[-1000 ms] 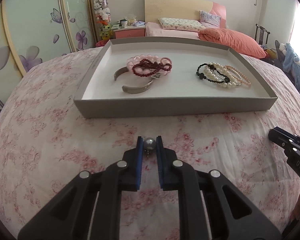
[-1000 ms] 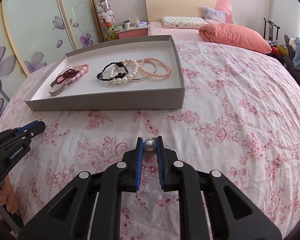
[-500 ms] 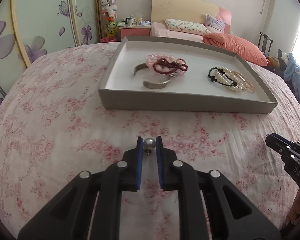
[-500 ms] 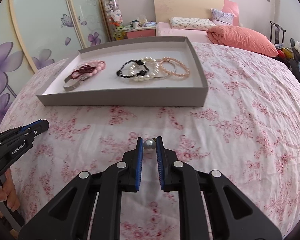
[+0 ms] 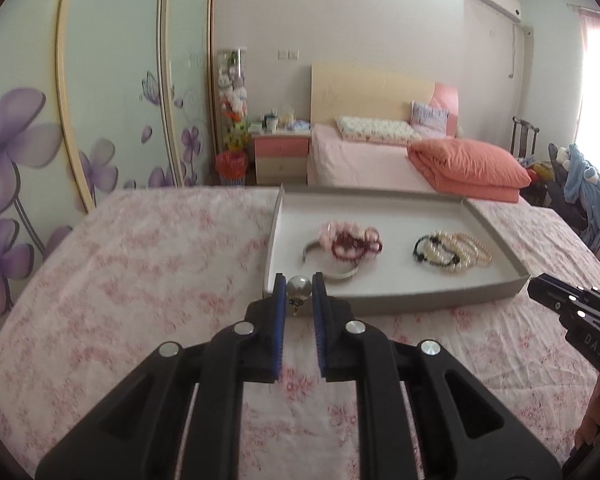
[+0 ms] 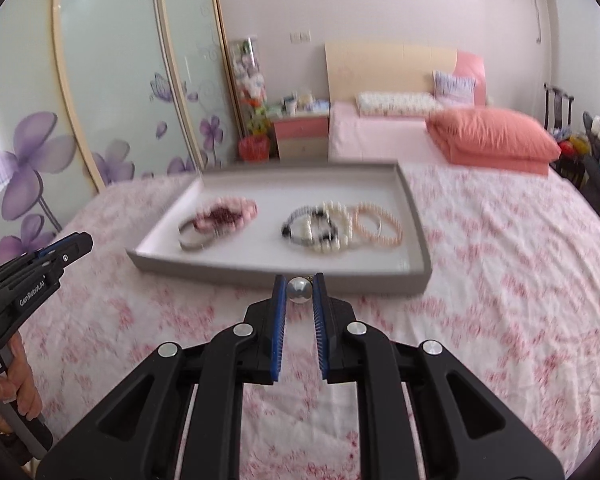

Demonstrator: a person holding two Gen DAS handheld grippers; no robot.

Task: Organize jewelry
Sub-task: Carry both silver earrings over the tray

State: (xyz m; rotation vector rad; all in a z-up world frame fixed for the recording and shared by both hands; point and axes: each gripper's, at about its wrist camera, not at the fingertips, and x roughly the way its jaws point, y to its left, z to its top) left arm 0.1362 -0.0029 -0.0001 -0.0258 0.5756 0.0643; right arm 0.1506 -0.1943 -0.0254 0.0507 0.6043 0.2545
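My left gripper is shut on a grey pearl earring and holds it above the floral cloth, in front of the grey tray's near left corner. My right gripper is shut on a second pearl earring in front of the tray's near wall. In the tray lie a pink and dark red bracelet pile with a silver bangle, and black, white and peach bead bracelets. The right gripper also shows at the right edge of the left wrist view, and the left gripper shows in the right wrist view.
The tray sits on a round table under a pink floral cloth. Behind it are a bed with an orange quilt, a pink nightstand and sliding wardrobe doors with purple flowers. A chair with clothes stands at the right.
Both grippers have lifted and tilted up, so more of the room shows and the tray sits lower in view. Each still holds its pearl earring. The views are blurred by motion.
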